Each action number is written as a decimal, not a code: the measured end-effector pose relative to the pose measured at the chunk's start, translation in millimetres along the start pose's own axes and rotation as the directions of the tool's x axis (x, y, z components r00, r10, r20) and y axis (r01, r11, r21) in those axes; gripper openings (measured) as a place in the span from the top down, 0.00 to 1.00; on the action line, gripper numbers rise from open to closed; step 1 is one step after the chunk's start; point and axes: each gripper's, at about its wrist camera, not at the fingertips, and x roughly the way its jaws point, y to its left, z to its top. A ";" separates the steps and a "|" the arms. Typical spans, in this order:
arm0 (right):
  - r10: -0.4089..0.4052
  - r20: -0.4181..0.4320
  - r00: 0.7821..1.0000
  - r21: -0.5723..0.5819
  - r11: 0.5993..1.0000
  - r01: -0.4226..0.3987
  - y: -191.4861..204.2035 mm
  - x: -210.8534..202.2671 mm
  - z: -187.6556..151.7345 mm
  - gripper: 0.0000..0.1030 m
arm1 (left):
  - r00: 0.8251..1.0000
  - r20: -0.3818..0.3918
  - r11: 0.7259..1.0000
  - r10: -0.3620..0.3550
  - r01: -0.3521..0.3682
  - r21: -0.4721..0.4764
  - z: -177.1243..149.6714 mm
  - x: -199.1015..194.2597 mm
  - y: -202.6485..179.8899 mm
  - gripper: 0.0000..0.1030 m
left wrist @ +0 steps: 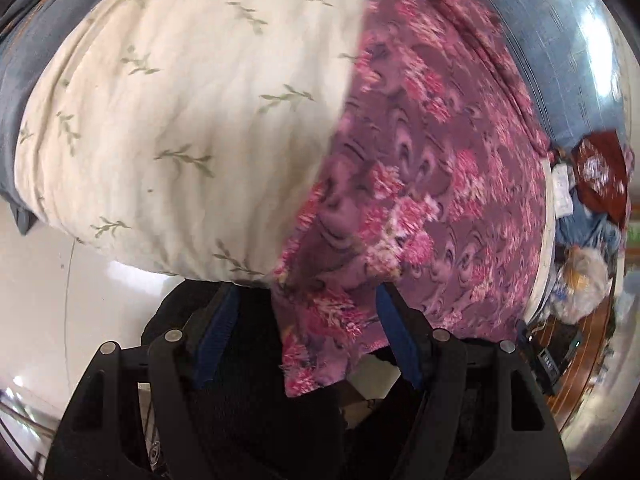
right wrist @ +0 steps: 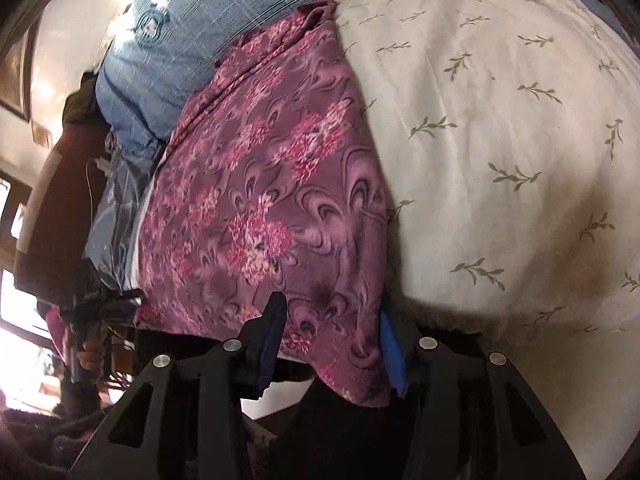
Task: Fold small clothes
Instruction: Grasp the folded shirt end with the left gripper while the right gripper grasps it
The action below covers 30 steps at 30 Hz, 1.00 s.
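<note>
Purple floral cloth (left wrist: 420, 184) is lying along the bed's near edge, corners overhanging for pickup. Left gripper (left wrist: 308, 340) is straddling one corner with jaws apart; right gripper (right wrist: 332, 344) is gaping around the other, unclamped.

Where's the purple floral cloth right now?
The purple floral cloth lies on the cream leaf-print bedding, hanging over its near edge, below the blue quilt.

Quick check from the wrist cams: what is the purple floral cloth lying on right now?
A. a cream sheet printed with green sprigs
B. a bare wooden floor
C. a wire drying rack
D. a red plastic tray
A: in both wrist views the purple floral cloth lies spread over the cream sheet with green sprigs, its near edge hanging over the front toward the tongs.
</note>
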 end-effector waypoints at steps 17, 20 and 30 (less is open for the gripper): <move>0.225 0.095 0.970 -0.022 0.974 -0.224 8.6 -22.9 7.5 0.93 | 0.947 0.064 0.949 -0.314 0.312 0.032 2.5 -28.3 -18.0 0.96; 0.267 0.145 0.953 -0.008 0.963 -0.268 12.9 -28.4 19.3 0.93 | 0.932 0.088 0.936 -0.351 0.350 0.028 15.0 -32.5 -26.6 0.96; 0.275 0.252 0.928 -0.042 0.961 -0.273 32.9 -35.7 93.9 0.93 | 0.904 0.195 0.922 -0.379 0.387 -0.004 81.1 -52.0 -43.7 0.96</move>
